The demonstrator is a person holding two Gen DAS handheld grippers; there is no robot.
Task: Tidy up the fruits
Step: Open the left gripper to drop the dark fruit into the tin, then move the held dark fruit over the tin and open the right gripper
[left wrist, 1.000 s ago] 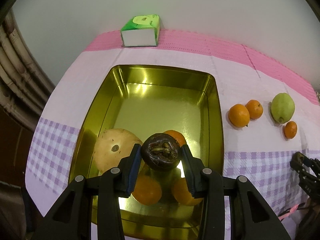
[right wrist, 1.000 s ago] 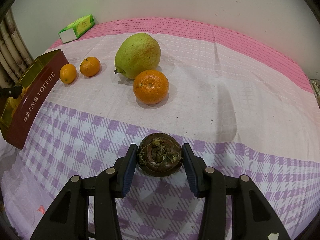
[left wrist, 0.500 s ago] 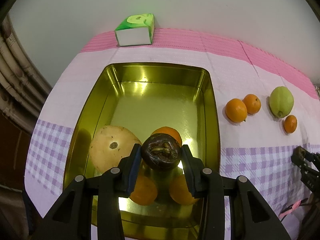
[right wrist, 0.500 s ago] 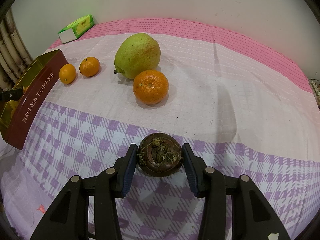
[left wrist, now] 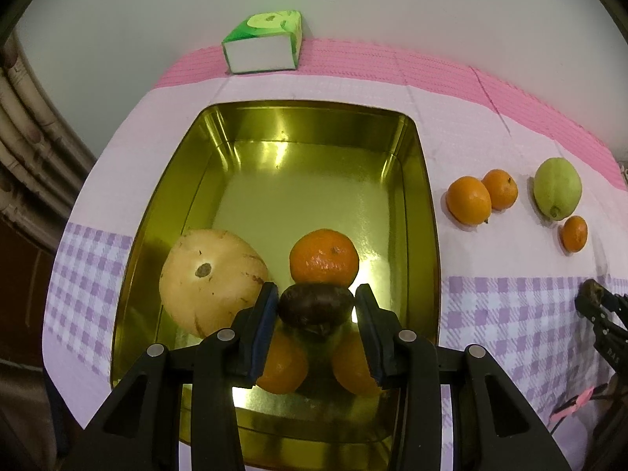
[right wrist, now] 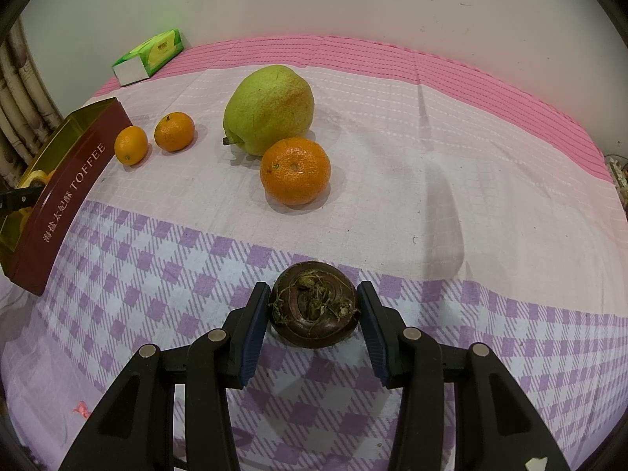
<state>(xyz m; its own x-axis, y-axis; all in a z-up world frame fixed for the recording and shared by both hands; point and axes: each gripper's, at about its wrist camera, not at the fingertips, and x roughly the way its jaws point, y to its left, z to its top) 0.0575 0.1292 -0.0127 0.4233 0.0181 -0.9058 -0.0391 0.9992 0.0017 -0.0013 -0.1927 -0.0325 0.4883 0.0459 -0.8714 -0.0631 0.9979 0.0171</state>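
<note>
Both tongs pinch a dark brown fruit each: my left tongs (left wrist: 316, 310) hold one (left wrist: 316, 308) over the gold tin (left wrist: 416, 212), above the oranges and pale melon (left wrist: 212, 278) inside. My right tongs (right wrist: 314, 310) clamp a rooty one (right wrist: 314, 304) over the checked cloth (right wrist: 157, 274), near the pear (right wrist: 271, 115) and orange (right wrist: 295, 170).

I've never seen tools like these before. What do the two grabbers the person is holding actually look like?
Both look alike. The left gripper and the right gripper are matte black plastic, each with two angular fingers ending in flat pads that are dark blue. Small round silver rivets dot the black frame. No cables, markings, hands or sleeves show.
</note>
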